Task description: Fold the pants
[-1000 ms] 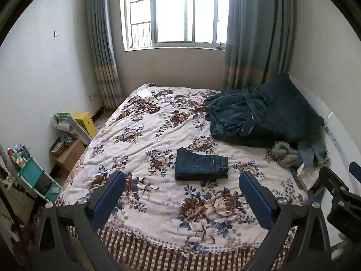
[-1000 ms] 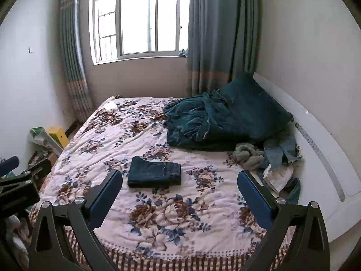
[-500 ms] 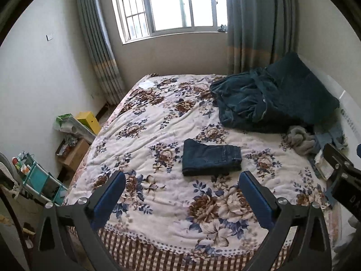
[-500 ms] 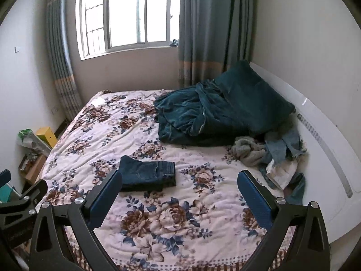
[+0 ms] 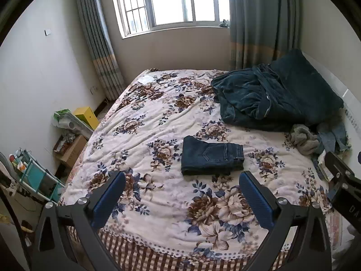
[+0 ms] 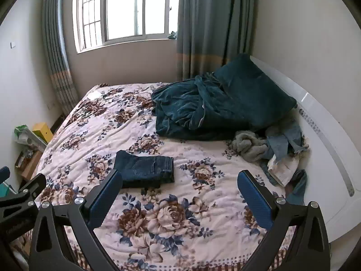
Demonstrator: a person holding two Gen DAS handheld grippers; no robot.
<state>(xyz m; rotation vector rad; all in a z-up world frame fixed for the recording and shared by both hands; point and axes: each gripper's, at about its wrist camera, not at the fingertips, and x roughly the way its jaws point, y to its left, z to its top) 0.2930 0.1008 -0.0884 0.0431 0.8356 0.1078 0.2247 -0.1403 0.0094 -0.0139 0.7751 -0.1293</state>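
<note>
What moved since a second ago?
Only the two open grippers moved: the views shifted, so the bed looks nearer and lower. Nothing was grabbed or dropped. The folded jeans and blue blanket stayed put.

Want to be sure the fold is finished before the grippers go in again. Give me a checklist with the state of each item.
1. Jeans folded into a compact stack: ok.
2. Jeans lying flat on the floral bedspread, apart from the teal blanket: ok.
3. Left gripper open and holding nothing: ok.
4. Right gripper open and holding nothing: ok.
5. Both grippers clear of the jeans, not touching them: ok.
6. Underside layers of the jeans evenly aligned: cannot tell.
</note>
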